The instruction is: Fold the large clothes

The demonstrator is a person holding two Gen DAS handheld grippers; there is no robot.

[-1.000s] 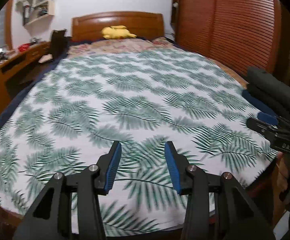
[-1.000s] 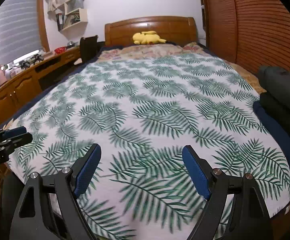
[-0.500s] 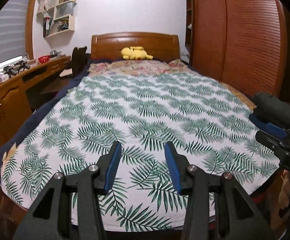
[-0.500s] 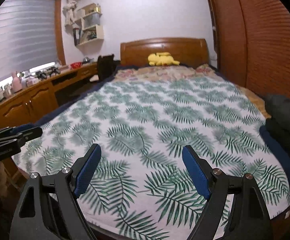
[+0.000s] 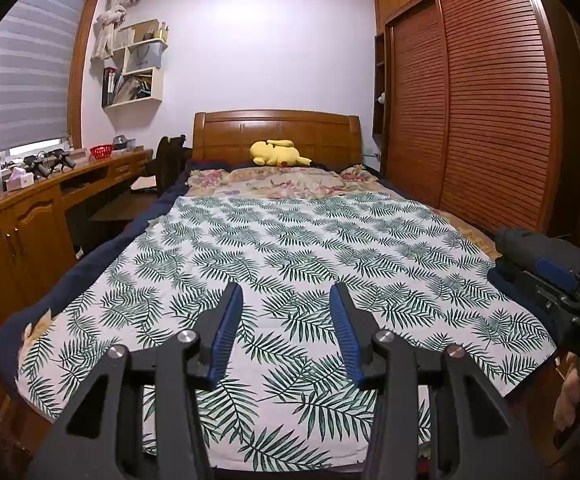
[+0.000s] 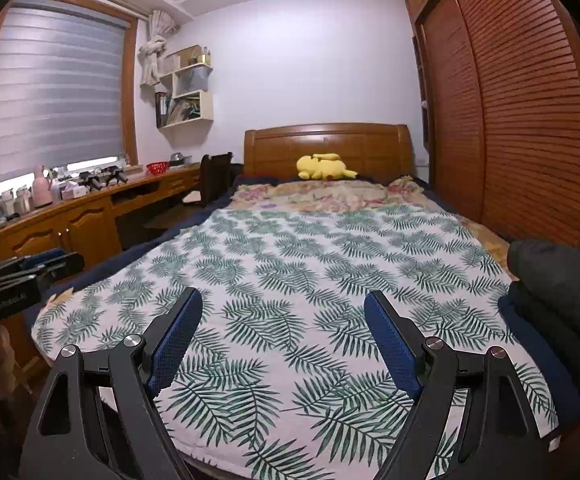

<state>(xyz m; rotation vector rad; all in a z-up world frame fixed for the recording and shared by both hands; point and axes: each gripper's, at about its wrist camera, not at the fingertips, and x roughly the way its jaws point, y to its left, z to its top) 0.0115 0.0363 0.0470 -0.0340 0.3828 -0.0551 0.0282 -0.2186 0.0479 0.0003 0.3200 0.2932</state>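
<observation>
1. The left gripper (image 5: 285, 320) is hanging above the foot of the bed (image 5: 275, 136), its blue-padded fingers (image 5: 225, 328) parted with nothing between them.
2. The right gripper (image 6: 281, 340) is hovering over the same end, fingers (image 6: 177, 336) spread wider and likewise gripping nothing.
3. A leaf-print sheet (image 5: 290, 248) is lying flat across the mattress, touched by neither gripper.
4. Dark clothes (image 6: 554, 280) are sitting stacked at the bed's right edge, just beside the sheet; they are also showing in the left view (image 5: 530, 248).
5. A yellow plush (image 5: 275, 153) is lying by the headboard.
6. A desk (image 6: 89, 204) is running along the left wall, and a wardrobe (image 5: 482, 112) is standing on the right.
</observation>
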